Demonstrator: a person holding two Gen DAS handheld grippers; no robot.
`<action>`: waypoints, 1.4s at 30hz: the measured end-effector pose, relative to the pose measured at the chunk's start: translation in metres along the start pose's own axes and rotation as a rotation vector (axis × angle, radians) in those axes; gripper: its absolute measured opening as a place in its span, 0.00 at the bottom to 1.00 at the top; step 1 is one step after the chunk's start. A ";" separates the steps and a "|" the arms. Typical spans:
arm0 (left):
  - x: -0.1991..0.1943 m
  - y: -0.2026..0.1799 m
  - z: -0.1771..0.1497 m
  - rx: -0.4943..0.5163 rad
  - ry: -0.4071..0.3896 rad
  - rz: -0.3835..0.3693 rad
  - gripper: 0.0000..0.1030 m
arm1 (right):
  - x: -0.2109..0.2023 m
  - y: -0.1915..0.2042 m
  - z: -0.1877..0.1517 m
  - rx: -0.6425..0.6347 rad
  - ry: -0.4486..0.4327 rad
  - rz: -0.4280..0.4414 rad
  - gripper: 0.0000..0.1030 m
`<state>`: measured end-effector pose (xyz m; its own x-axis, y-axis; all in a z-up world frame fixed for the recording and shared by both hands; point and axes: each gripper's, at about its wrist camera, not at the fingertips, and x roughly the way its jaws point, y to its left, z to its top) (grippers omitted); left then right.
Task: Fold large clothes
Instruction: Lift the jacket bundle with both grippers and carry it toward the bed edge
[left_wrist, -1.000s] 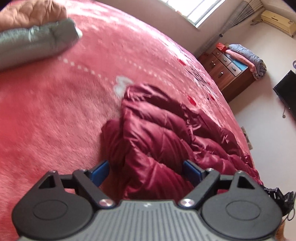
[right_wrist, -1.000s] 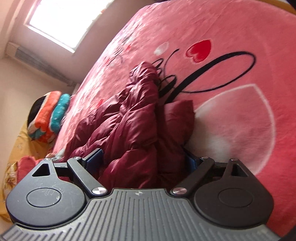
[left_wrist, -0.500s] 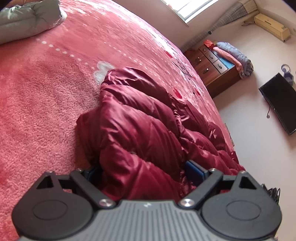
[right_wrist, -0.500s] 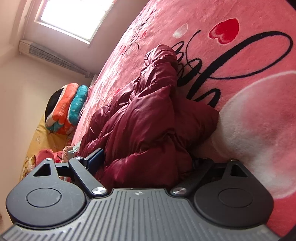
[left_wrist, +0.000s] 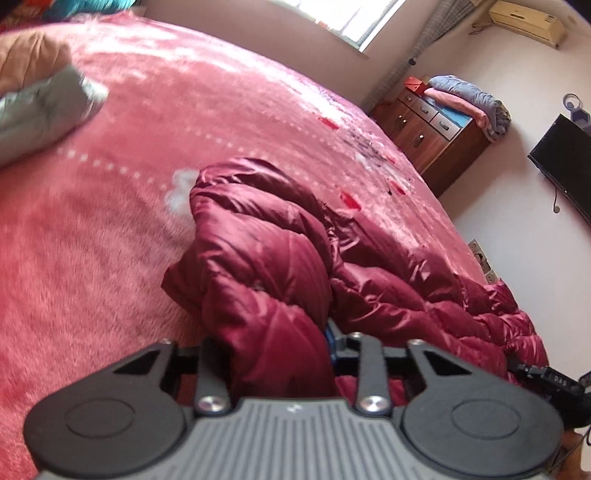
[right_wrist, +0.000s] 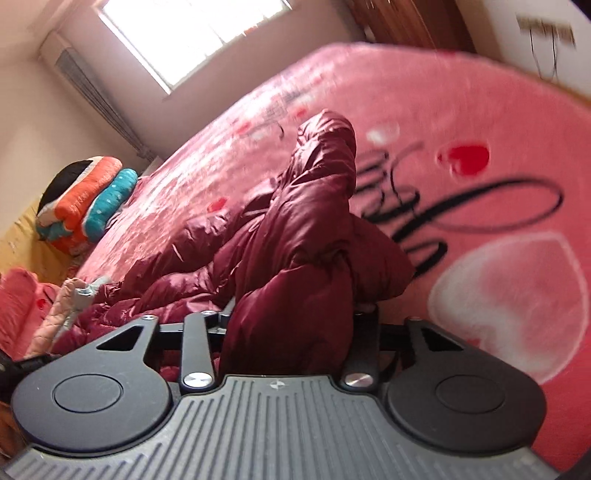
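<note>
Maroon puffer jacket (left_wrist: 280, 258) on pink plush bedspread (left_wrist: 110, 240), pinched at two points.

Left gripper (left_wrist: 273, 343): jaws just drawn in, clamped on a thick fold of the near edge of the jacket, fabric bulging between the fingers. Right gripper (right_wrist: 291, 321): jaws likewise just drawn in, clamped on a bunched fold of the same jacket (right_wrist: 295, 236); right fingertip buried in cloth, so exact contact there probably but not plainly seen. Remainder of jacket crumpled, trailing across the bedspread (right_wrist: 480, 110) toward its edge. Grey folded garment (left_wrist: 40, 110) well apart at far left, tan quilted item (left_wrist: 29, 62) behind it. Stacked orange and teal bedding (right_wrist: 85, 203) near the window wall. Wooden dresser (left_wrist: 432, 133) with folded blankets (left_wrist: 469, 99) on top. Black screen (left_wrist: 565, 162) on the wall.
</note>
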<state>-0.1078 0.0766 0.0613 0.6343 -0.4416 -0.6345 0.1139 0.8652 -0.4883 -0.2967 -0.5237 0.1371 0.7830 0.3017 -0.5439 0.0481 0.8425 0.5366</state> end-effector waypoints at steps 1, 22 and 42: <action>0.000 -0.003 0.003 0.007 -0.007 0.001 0.26 | -0.005 0.002 0.000 -0.007 -0.019 -0.005 0.44; 0.074 -0.199 0.093 0.355 -0.149 -0.247 0.18 | -0.110 -0.028 0.081 -0.190 -0.518 -0.323 0.33; 0.242 -0.299 0.087 0.418 -0.126 -0.180 0.18 | -0.052 -0.126 0.146 -0.095 -0.540 -0.549 0.33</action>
<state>0.0787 -0.2682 0.1060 0.6612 -0.5833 -0.4718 0.5121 0.8105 -0.2844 -0.2528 -0.7105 0.1917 0.8571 -0.4090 -0.3132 0.4826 0.8502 0.2104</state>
